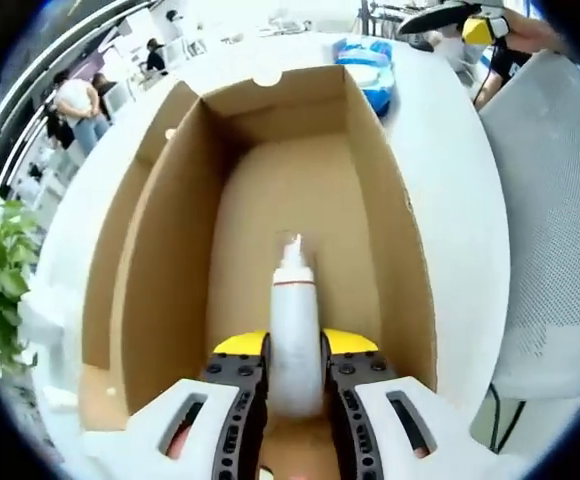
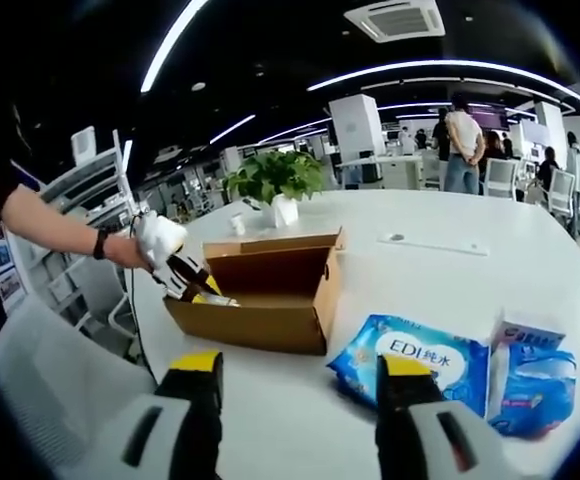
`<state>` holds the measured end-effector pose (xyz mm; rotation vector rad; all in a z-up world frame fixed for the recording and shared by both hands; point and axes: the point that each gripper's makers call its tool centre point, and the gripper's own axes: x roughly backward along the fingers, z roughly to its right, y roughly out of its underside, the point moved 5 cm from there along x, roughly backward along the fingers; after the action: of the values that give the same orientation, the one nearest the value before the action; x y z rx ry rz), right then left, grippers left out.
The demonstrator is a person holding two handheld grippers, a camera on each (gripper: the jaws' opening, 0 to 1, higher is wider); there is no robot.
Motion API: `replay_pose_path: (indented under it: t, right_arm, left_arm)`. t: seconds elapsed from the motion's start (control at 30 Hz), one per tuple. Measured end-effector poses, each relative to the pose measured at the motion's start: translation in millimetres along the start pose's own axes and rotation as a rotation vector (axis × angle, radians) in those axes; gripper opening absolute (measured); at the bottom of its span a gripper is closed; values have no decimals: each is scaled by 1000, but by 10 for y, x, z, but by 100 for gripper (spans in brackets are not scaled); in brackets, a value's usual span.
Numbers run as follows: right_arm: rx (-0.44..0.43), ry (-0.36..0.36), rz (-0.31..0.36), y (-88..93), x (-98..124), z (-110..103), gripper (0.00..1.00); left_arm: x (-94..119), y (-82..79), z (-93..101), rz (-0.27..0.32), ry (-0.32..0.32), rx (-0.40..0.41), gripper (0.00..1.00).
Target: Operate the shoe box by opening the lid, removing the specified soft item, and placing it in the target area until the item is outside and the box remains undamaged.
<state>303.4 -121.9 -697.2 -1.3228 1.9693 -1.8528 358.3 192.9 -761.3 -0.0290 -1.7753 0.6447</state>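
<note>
Pointing away along fingers [image 1: 342, 352]: bottle [image 1: 295, 335].

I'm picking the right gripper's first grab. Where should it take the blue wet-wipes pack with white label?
Judging by its pose, take the blue wet-wipes pack across its near-left corner, coming straight down with the open right gripper: it lies flat on the white table, and its soft edge should pinch easily.

Open cardboard shoe box [image 1: 170, 250], white bottle [image 1: 294, 330] inside
</note>
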Motion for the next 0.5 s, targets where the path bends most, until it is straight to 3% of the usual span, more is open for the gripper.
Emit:
replay_pose_path:
  t: [0.17,0.5]
  right_arm:
    - [5,-22,-13,21,-36,-52,59]
    - [6,-27,-19,25,-25,-59,59]
  left_arm:
    - [22,8,21,-1,-7,-10,18]
    - [-97,106,-22,-95,-4,-13,19]
